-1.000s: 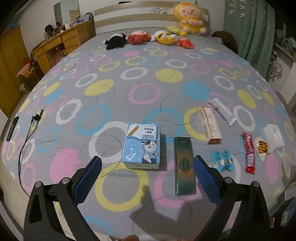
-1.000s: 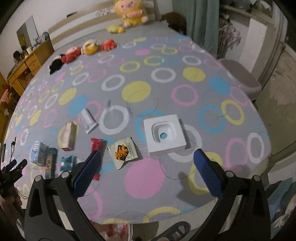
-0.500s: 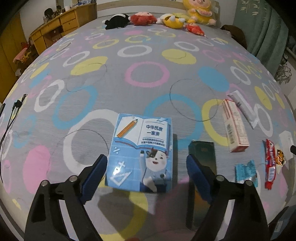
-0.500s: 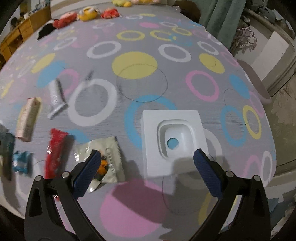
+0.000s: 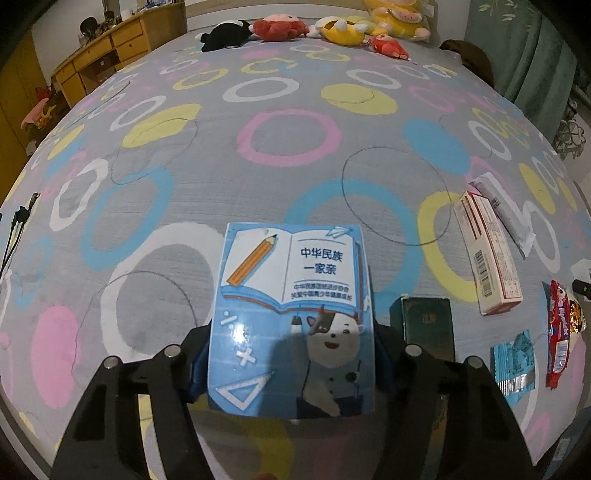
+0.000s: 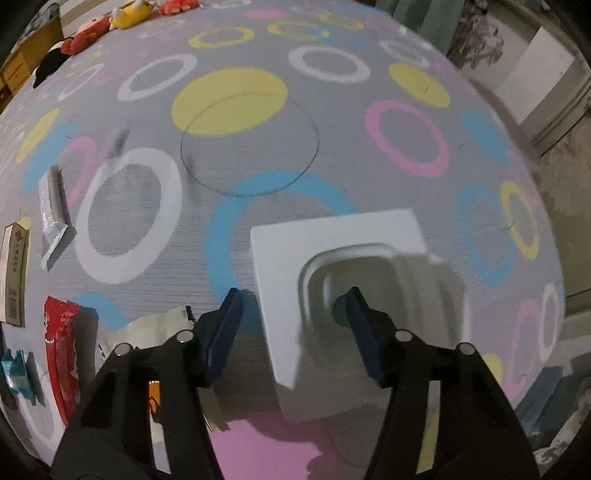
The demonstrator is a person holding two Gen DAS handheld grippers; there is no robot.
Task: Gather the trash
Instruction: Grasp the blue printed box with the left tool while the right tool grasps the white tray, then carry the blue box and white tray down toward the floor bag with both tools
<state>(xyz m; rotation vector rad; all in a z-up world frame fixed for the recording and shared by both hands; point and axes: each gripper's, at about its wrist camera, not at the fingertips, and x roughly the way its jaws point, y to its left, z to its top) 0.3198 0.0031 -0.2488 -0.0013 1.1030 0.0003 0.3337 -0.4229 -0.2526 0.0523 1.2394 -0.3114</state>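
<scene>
The blue cartoon-printed box [image 5: 291, 321], long axis running 6 to 12 o'clock on the ringed bedspread [image 5: 288, 122], sits clamped between the left gripper [image 5: 290, 363] pads, while the right gripper [image 6: 295, 332] straddles the white foam tray's [image 6: 332, 240] left wall, grip uncertain.

Beyond the blue tissue box [image 5: 291, 317], the bed [image 5: 288, 129] lies open up to the plush toys [image 5: 317, 29] at its far end. Just right of the tissue box a dark green box [image 5: 428, 328] narrows the gap; further right lie a pink carton [image 5: 487, 254], a teal wrapper [image 5: 513, 362] and a red wrapper [image 5: 559, 332]. Past the white foam tray [image 6: 332, 258], bare bedspread runs on.
</scene>
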